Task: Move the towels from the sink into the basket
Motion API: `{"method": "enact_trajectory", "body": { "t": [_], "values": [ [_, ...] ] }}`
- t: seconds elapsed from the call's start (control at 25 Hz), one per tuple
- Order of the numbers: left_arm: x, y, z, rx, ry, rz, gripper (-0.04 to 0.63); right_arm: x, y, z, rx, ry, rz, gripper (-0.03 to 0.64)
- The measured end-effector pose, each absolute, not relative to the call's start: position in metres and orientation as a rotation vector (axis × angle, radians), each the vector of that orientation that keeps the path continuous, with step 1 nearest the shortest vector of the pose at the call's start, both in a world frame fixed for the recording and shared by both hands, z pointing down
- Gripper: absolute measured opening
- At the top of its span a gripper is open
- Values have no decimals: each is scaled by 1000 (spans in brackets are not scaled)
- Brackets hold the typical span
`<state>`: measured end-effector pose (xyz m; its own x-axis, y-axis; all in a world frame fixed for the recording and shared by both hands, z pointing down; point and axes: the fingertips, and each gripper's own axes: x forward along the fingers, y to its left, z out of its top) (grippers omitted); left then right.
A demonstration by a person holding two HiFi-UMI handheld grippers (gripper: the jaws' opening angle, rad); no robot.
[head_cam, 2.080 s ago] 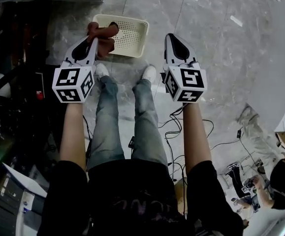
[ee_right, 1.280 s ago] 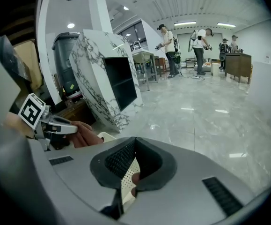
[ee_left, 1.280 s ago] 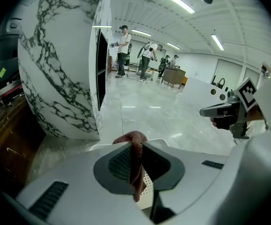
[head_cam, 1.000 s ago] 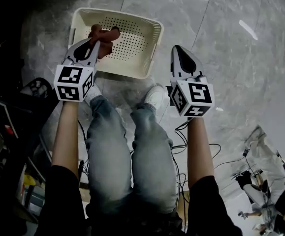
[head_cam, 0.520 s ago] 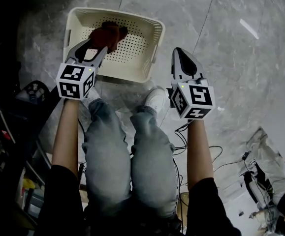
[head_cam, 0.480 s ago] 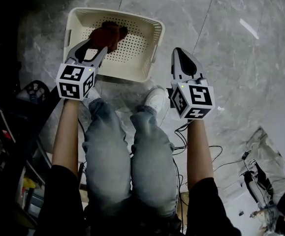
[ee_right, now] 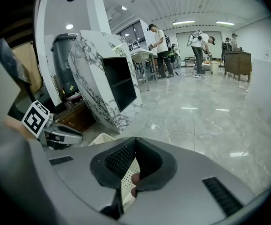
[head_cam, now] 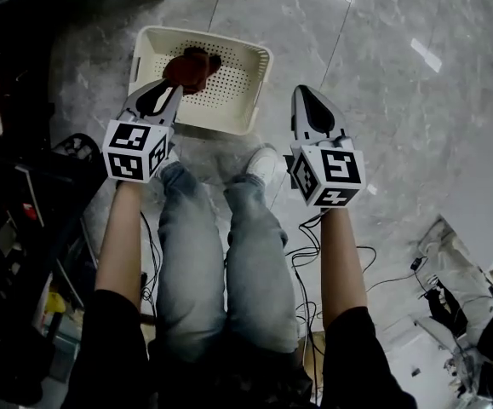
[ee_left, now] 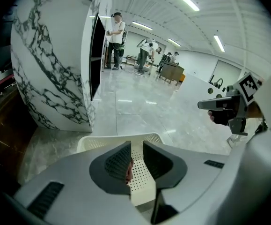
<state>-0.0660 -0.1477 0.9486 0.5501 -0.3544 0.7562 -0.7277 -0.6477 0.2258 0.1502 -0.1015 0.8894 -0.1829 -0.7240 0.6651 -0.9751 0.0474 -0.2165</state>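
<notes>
A red-brown towel [head_cam: 192, 67] lies in the cream perforated basket [head_cam: 248, 66] on the floor. My left gripper [head_cam: 174, 87] hangs just above the basket's near side, clear of the towel. Its jaws have just been closing and stand narrowly open with nothing between them. In the left gripper view, the left gripper [ee_left: 136, 145] shows the basket [ee_left: 98, 142] and a sliver of towel [ee_left: 129, 170] through the gap. My right gripper [head_cam: 302, 90] hovers right of the basket, shut and empty. In the right gripper view, the right gripper [ee_right: 134, 141] frames basket mesh [ee_right: 128, 182] and towel [ee_right: 135, 177].
The person's legs and white shoes [head_cam: 263, 164] stand just in front of the basket. A marble-patterned counter [ee_left: 51, 64] rises behind it, also seen as the counter [ee_right: 102, 74]. Dark clutter [head_cam: 25, 228] fills the left; cables [head_cam: 314, 245] trail on the floor at right.
The towel has left the left gripper's wide jaws and now lies in the basket. Both grippers have risen, and the left jaws have narrowed.
</notes>
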Motion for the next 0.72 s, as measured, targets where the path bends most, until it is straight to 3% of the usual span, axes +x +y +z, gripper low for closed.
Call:
{"method": "enact_trajectory", "body": {
  "t": [0.2,0.72],
  "values": [
    [-61,-150,879,2260,-895,910,49,153,-111,819,1718,-1970,892,15],
    [-53,-144,716,2301,-942,816,18,151,-123,656,1745,-2017,801,15]
  ]
}}
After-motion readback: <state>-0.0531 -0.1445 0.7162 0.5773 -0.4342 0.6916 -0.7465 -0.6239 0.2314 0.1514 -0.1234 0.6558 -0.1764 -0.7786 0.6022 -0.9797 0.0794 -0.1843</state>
